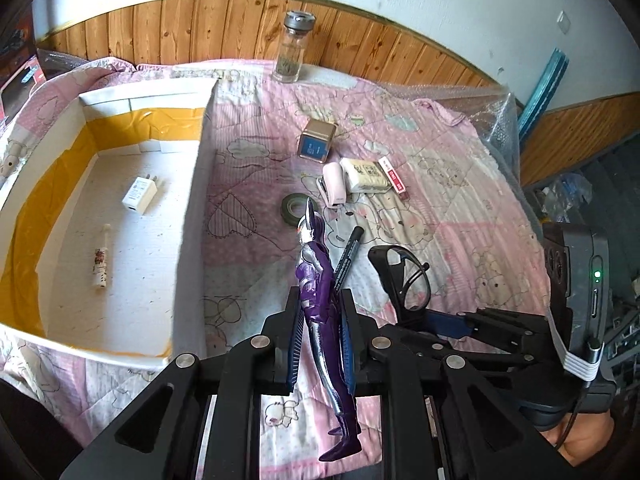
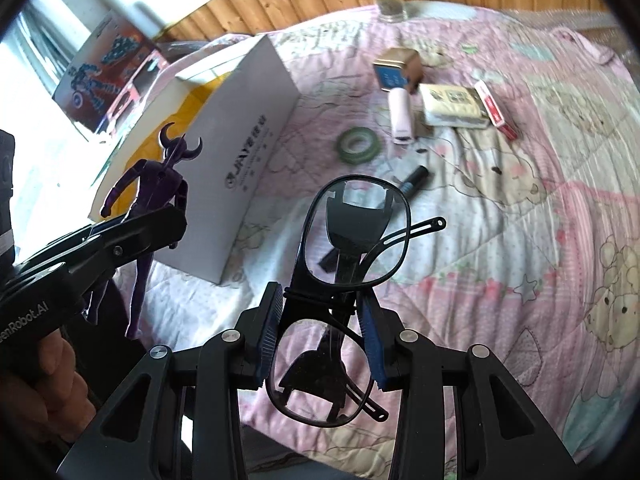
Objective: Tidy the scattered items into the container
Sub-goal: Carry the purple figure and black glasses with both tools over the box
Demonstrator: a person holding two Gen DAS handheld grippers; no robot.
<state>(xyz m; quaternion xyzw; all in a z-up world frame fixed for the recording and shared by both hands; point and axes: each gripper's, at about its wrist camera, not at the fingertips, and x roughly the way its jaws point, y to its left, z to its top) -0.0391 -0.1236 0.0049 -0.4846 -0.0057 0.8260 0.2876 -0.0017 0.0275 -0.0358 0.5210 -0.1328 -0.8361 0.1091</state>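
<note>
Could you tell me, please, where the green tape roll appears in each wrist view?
Left wrist view: the green tape roll lies centre frame on the pink quilt, just behind the head of the purple figure.
Right wrist view: the roll lies upper centre, beyond the glasses.
Shared landmark: the pink stapler, just right of the roll.

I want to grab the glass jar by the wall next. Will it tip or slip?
The glass jar stands tall and narrow on the soft quilt, so a push would probably tip it. Smooth glass may slip; likely fragile.
</note>
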